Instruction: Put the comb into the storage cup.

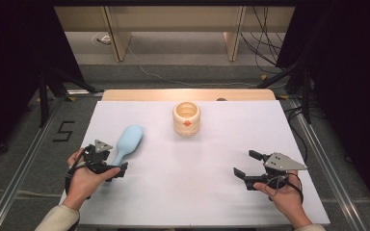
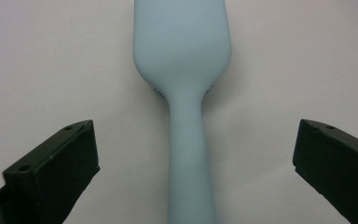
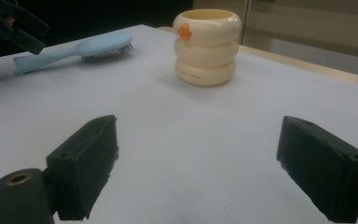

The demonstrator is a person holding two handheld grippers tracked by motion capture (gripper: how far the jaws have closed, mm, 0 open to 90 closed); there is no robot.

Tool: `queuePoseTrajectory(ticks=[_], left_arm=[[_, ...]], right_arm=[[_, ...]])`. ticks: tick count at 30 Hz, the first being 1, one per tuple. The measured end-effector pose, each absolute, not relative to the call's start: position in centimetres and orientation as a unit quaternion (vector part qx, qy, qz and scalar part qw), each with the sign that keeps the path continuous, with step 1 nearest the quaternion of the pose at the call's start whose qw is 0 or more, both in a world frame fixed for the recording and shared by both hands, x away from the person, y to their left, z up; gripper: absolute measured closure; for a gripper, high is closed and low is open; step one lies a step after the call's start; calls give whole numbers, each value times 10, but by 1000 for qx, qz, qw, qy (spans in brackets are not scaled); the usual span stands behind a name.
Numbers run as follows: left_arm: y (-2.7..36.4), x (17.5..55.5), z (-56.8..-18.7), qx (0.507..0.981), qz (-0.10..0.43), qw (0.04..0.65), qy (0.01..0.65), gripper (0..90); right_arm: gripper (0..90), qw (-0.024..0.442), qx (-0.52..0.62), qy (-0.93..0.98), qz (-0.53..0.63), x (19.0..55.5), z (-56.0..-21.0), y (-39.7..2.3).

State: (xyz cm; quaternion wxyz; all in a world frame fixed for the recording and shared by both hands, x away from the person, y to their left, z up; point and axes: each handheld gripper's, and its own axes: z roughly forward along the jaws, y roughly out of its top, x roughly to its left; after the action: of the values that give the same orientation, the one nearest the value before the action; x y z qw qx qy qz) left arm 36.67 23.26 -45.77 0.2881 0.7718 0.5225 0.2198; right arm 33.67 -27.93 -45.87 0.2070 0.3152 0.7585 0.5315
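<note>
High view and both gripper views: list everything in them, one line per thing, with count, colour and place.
hairbrush: one, light blue, lying bristles down on the table's left part, handle between the open jaws of the left hand-held gripper, untouched
cup: one, cream, ringed, orange mark on its side, upright at the far middle
table: one, white top
cables: several, dark, on the floor beyond the table
left hand-held gripper: one, black, open, near left
right hand-held gripper: one, black, open, near right, nothing between its jaws

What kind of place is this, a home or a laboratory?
Probably a laboratory recording station, not a home: a white table holds just a blue hairbrush and a cream cup, with loose cables on the floor and dark curtains at both sides.
</note>
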Motion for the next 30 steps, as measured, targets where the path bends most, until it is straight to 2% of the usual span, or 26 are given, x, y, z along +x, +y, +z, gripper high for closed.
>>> queuePoseTrajectory(ticks=[8,19,30], left_arm=[[230,375,-457,782,191,269,528,0],[226,409,-457,788,170,225,547,17],[219,428,-467,795,145,187,558,149]], right_arm=[[136,206,317,758,531,337,-459,-279],[142,208,318,757,532,337,-459,-278],[142,207,318,758,532,338,-459,-278]])
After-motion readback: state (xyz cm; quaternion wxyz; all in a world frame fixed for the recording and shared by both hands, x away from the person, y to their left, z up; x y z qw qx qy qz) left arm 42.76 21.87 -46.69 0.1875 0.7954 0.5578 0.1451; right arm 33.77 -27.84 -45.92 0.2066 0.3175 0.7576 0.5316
